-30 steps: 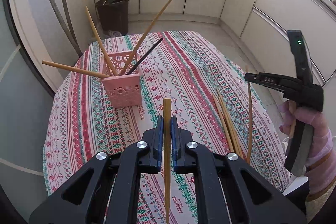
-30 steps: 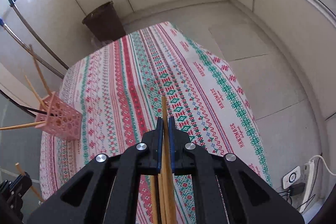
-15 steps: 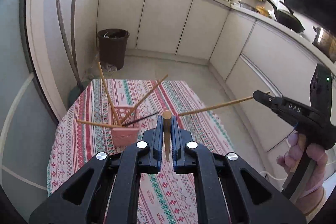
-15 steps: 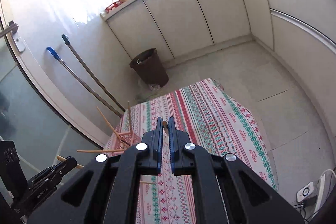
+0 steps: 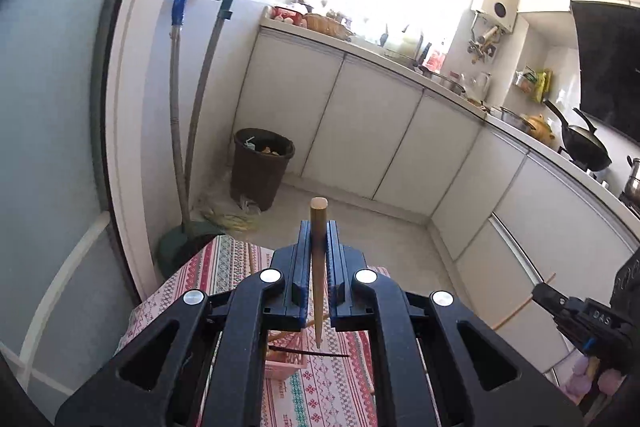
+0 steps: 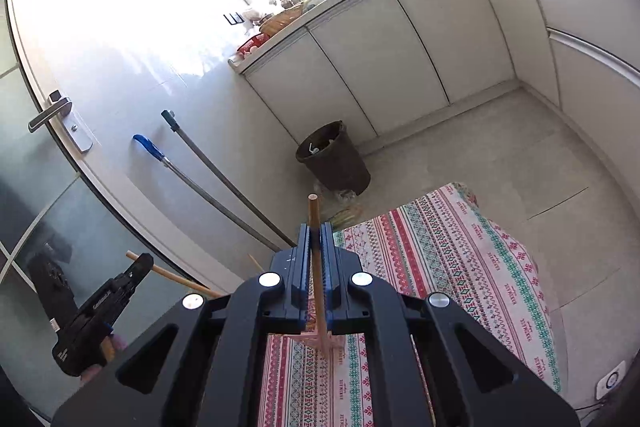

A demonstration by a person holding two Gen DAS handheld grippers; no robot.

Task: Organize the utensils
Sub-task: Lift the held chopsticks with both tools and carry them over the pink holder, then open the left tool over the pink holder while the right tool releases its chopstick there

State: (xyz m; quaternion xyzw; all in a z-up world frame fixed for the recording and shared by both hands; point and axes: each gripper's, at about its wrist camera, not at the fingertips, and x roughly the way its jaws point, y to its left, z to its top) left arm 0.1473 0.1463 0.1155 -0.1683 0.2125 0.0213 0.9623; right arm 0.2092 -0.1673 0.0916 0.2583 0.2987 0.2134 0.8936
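My left gripper [image 5: 319,227] is shut on a wooden chopstick [image 5: 318,267] that stands upright, its tip hanging just above the pink holder [image 5: 285,361], which shows below between the gripper arms with a black chopstick [image 5: 308,352] in it. My right gripper [image 6: 316,229] is shut on another wooden chopstick [image 6: 317,267], upright, its lower end at the pink holder [image 6: 316,341]. The right gripper also shows in the left wrist view [image 5: 538,295], and the left gripper in the right wrist view [image 6: 140,263], both over the table's sides.
The patterned tablecloth [image 6: 440,267] covers the table below both grippers. A dark bin [image 5: 262,167] stands on the floor beyond the table. Two mop handles [image 5: 176,107] lean on the wall at the left. White cabinets [image 5: 360,131] run along the back.
Both grippers have lifted and tilted up with their chopsticks, which now point down at the pink holder. The table has dropped low in both views.
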